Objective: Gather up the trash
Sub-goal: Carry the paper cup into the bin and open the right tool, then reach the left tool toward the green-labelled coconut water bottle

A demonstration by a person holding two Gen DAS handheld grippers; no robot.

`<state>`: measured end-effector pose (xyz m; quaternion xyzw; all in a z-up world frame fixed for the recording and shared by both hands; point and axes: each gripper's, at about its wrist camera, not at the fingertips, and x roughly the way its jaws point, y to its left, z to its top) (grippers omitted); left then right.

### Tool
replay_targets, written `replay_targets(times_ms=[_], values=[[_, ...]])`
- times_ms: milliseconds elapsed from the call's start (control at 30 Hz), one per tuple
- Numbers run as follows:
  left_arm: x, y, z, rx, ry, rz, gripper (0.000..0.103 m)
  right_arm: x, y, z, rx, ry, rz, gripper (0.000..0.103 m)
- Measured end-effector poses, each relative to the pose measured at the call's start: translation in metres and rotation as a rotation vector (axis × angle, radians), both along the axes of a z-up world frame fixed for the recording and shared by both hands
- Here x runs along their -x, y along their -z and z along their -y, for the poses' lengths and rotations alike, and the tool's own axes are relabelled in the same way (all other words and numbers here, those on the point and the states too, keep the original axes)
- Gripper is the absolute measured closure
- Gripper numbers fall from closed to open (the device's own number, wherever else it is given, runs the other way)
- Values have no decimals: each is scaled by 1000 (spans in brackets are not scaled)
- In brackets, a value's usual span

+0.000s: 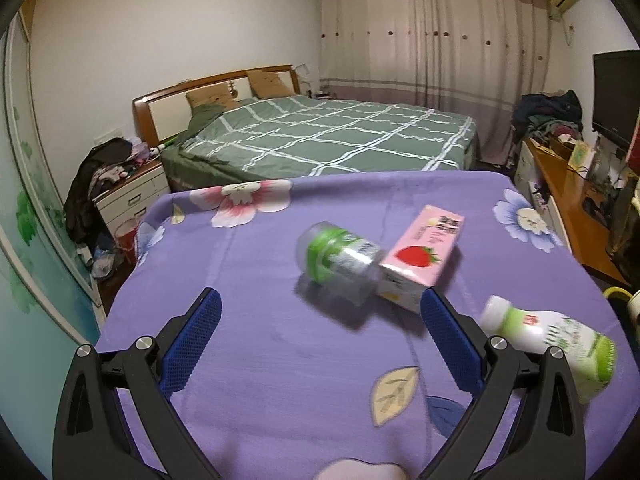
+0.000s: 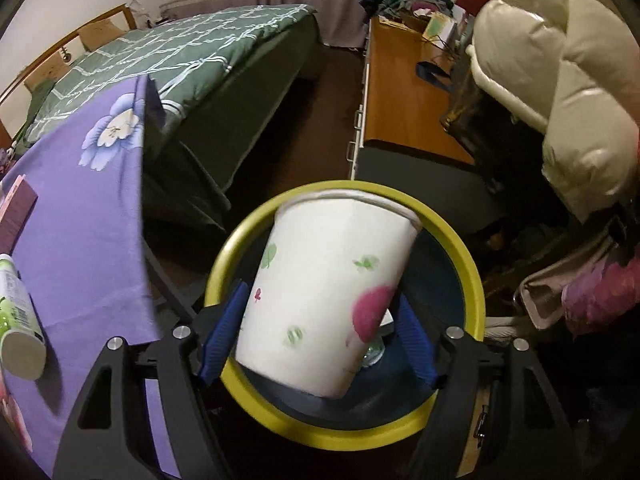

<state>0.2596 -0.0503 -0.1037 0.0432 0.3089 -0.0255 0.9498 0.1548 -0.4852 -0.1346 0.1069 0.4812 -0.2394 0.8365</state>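
right gripper (image 2: 320,330) is over the bin (image 2: 460,240) now, yellow rim right under it, with the paper cup (image 2: 320,296) sitting between its blue pads. the left pad looks to be against the cup wall, but on the right there seems to be a sliver of gap, so i can't say for sure it's clamped or already let go. that cup's a light, thin-walled thing, i'd reckon; squeeze hard and it buckles, so mid-body with a gentle pinch is the way. something clear, maybe a bottle, shows at the bottom of the bin.

over on the purple cloth (image 1: 280,360), the left gripper (image 1: 320,312) hangs with its tongs wide apart, nothing between them. just ahead lies a clear jar (image 1: 340,264) on its side, touching a pink strawberry carton (image 1: 424,256). the jar looks smooth and round, likely to roll; take it across the belly. the carton's stiff-edged, its flat sides easy to pinch. a white and green bottle (image 1: 556,336) lies off to the right, probably empty and light.
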Motion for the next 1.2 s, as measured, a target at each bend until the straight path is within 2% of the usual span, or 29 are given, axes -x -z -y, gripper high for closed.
replay_targets(times_ms=[300,500,733,967,1067,1200], values=[[37,-7,52,28,103,-40,5,9,6,7,-30,-9,21,35],[71,4,94,34,187,-91,5,13,7,10,-65,-19,43,35],[95,18,133,44,240,-143,5,22,4,18,-93,-27,80,34],[90,35,157,-2,221,-173,5,29,4,26,-109,-26,93,34],[83,40,152,5,198,-190,5,32,3,28,-116,-25,100,34],[79,38,125,14,156,-194,5,33,3,28,-118,-26,102,34]])
